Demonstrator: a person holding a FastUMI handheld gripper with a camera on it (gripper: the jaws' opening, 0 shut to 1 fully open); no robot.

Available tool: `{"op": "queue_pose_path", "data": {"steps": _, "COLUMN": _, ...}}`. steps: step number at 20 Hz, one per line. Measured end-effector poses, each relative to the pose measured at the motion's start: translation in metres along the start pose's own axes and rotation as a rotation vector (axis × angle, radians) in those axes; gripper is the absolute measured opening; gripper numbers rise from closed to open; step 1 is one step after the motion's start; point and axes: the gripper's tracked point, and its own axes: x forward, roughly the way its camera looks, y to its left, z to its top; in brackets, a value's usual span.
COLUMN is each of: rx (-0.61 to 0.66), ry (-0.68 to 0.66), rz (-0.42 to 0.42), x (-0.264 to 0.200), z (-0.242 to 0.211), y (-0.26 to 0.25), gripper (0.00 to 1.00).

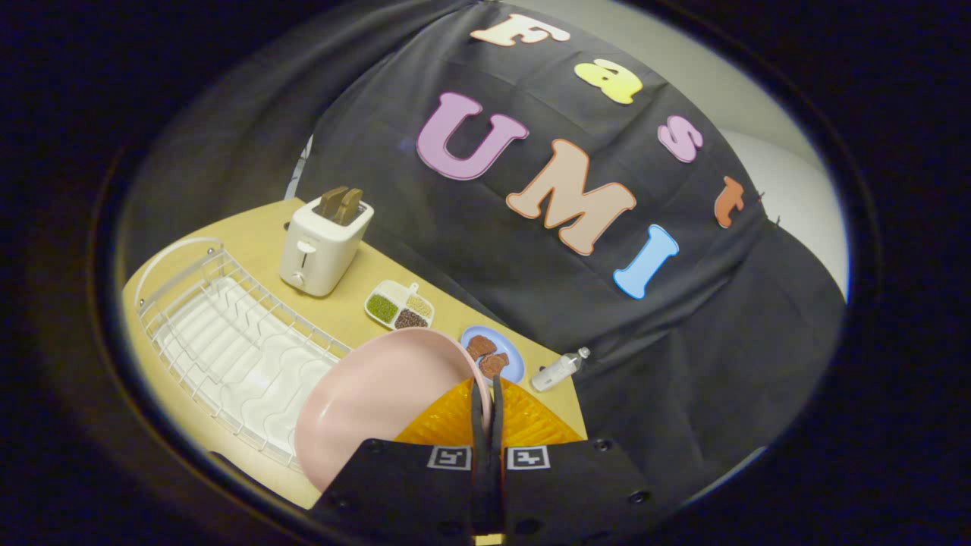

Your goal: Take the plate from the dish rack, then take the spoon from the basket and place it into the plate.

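Note:
A pink plate (375, 394) hangs in the air, tilted, with my gripper (486, 398) shut on its rim. The two black fingers (478, 425) stand pressed together over the plate's edge. Behind the plate and to its left sits the white wire dish rack (227, 341) on the wooden table, with no dishes in it. An orange basket (485, 425) lies just beyond the fingers, partly hidden by the plate and the gripper. I cannot make out the spoon.
A white toaster (322, 243) with bread stands behind the rack. Beyond the plate are a small divided dish of beans (398, 305), a blue plate with brown pieces (497, 353) and a small bottle (559, 369) near the table's edge.

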Motion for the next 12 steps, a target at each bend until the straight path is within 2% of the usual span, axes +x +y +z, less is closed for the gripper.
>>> {"op": "queue_pose_path", "data": {"steps": 6, "rx": 0.088, "ry": -0.005, "rz": 0.004, "x": -0.017, "z": -0.029, "y": -0.044, "gripper": 0.03}}
{"op": "queue_pose_path", "data": {"steps": 12, "rx": 0.184, "ry": 0.027, "rz": 0.027, "x": -0.027, "z": -0.081, "y": -0.076, "gripper": 0.03}}
